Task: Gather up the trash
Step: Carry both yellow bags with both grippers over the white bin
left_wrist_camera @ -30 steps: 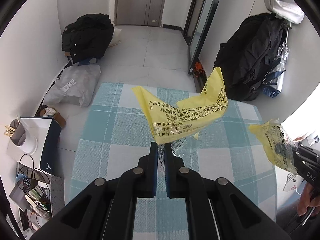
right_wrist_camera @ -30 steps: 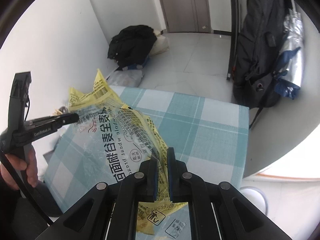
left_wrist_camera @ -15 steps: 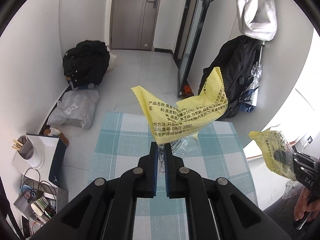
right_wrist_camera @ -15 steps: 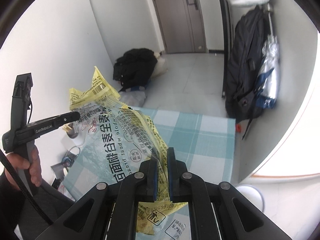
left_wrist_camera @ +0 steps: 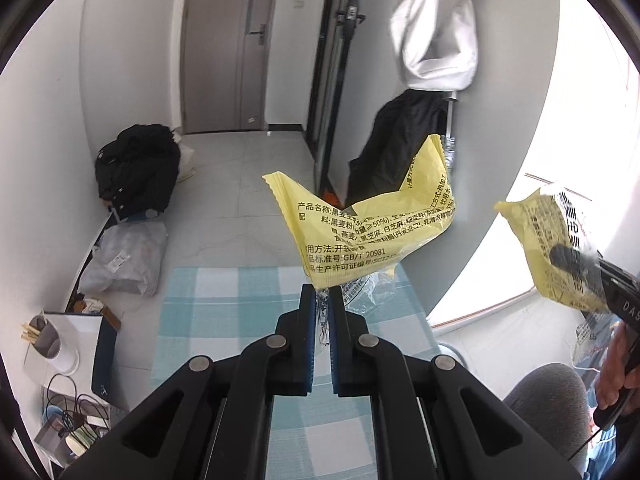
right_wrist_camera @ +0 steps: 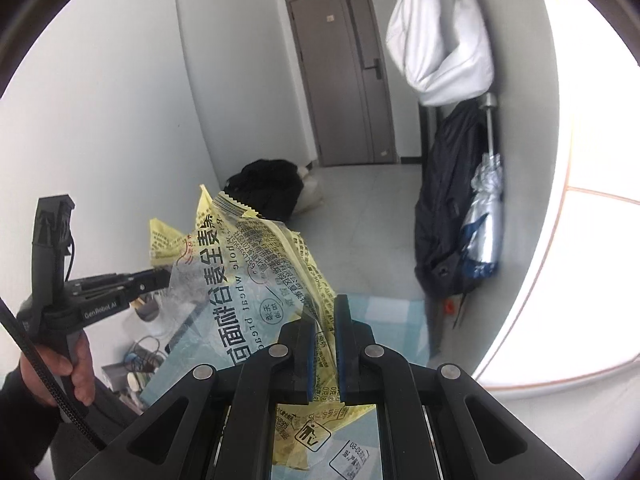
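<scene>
My left gripper (left_wrist_camera: 322, 292) is shut on the clear bottom edge of a crumpled yellow wrapper (left_wrist_camera: 368, 236), held up in the air above the blue-and-white checked table (left_wrist_camera: 224, 304). At the right edge of that view my right gripper (left_wrist_camera: 568, 258) holds a second wrapper (left_wrist_camera: 548, 236). In the right wrist view, the right gripper (right_wrist_camera: 324, 308) is shut on this larger yellow and clear bread wrapper (right_wrist_camera: 248, 280), which hides much of the table (right_wrist_camera: 392, 308). At the left, a hand carries the left gripper (right_wrist_camera: 160, 278) with its yellow wrapper (right_wrist_camera: 168, 240).
On the floor lie a black bag (left_wrist_camera: 136, 168) and a grey parcel (left_wrist_camera: 124, 260). A black backpack (right_wrist_camera: 444, 220) and a folded umbrella (right_wrist_camera: 484, 220) hang on the right wall under a white bag (right_wrist_camera: 440, 48). A white holder (left_wrist_camera: 48, 340) and cables sit left of the table.
Both grippers have risen with their wrappers still gripped. The table has sunk lower and smaller in both views, and more of the door, walls and hanging white bag shows.
</scene>
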